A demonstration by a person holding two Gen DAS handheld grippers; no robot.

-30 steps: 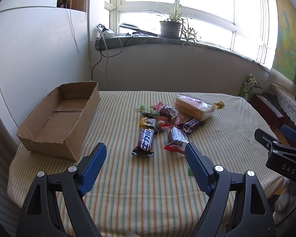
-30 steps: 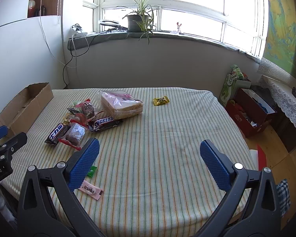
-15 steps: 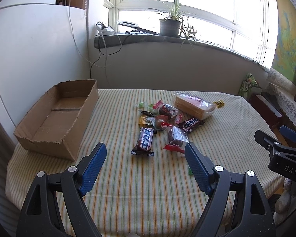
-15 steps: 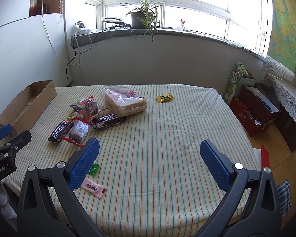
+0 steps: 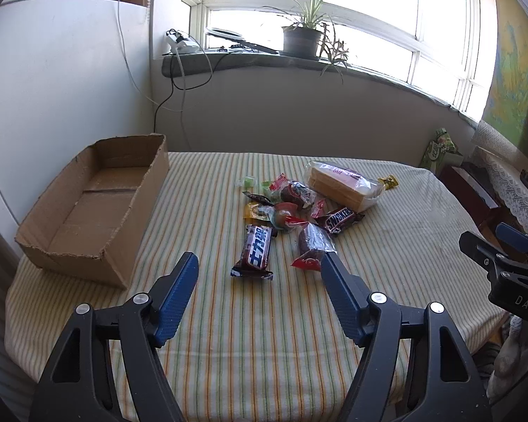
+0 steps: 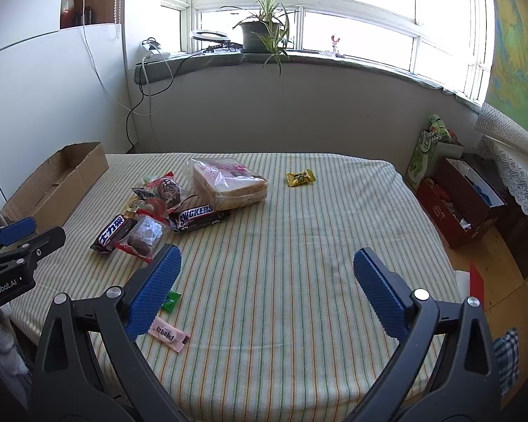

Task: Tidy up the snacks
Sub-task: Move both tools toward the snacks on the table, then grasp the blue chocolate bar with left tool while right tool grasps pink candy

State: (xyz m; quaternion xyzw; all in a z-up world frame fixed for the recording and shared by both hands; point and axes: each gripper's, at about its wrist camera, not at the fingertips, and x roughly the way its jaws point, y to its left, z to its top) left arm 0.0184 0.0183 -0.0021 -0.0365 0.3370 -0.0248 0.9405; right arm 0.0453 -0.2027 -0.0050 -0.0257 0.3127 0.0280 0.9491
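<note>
While both grippers hang spread and empty, my left gripper [image 5: 258, 270] sits nearer the chocolate bar [image 5: 255, 250], lying just ahead between its fingers, long axis pointing away; the cardboard box [image 5: 88, 207] waits left.

- Strong daylight pours through the window [image 5: 334, 10], its panes blown out to white
- The striped tablecloth [image 6: 299, 232] is evenly lit, with soft shadows
- Glare glints on the snack wrappers [image 5: 299, 211]
- Fisheye bending curves the walls; dark vignette fills the corners
- Focus is sharp throughout
</note>
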